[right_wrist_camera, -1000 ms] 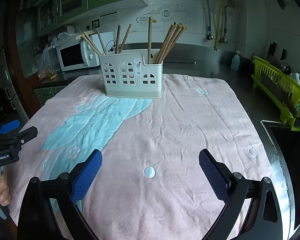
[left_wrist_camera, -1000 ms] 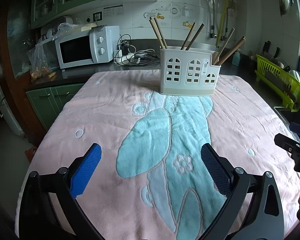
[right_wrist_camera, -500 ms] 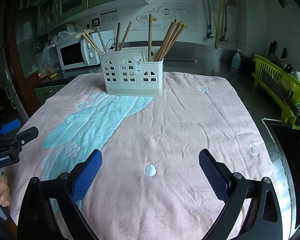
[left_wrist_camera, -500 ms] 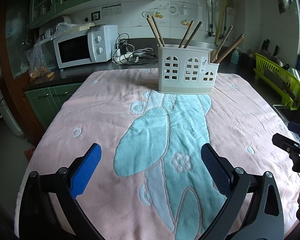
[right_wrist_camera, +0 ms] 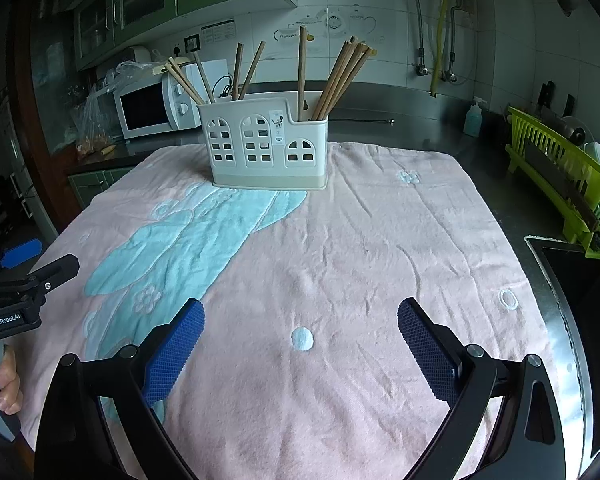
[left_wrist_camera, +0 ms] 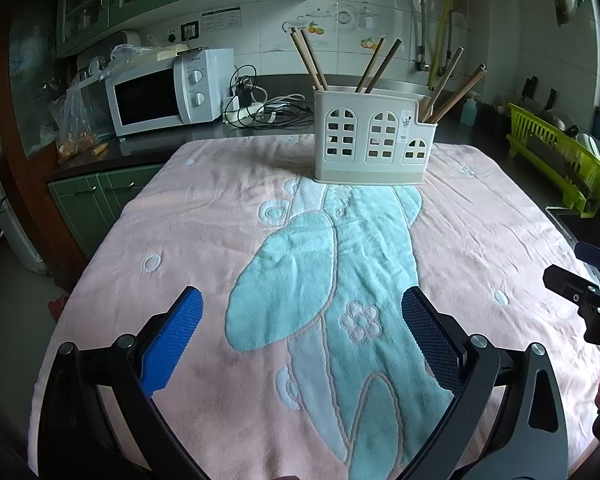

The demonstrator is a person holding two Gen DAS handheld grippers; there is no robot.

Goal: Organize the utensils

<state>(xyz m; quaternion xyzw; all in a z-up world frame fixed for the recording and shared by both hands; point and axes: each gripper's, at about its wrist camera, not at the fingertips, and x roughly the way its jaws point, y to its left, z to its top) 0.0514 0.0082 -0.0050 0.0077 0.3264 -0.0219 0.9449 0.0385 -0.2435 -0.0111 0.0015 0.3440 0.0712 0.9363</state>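
Over the last second we see both cameras draw back a little from the utensil holder (left_wrist_camera: 370, 140), and the views shift with them. In the left wrist view the holder now sits slightly smaller and lower against the wall tiles, and more of the pink towel (left_wrist_camera: 204, 216) shows in front of it. The right gripper (left_wrist_camera: 580, 292), at the right edge of that view, has slid a touch lower. In the right wrist view the holder (right_wrist_camera: 266, 148) has drifted rightward, towards the middle of the frame, and the chopsticks (right_wrist_camera: 342, 76) with it. The left gripper (right_wrist_camera: 28, 280) at the left edge sits a shade lower.
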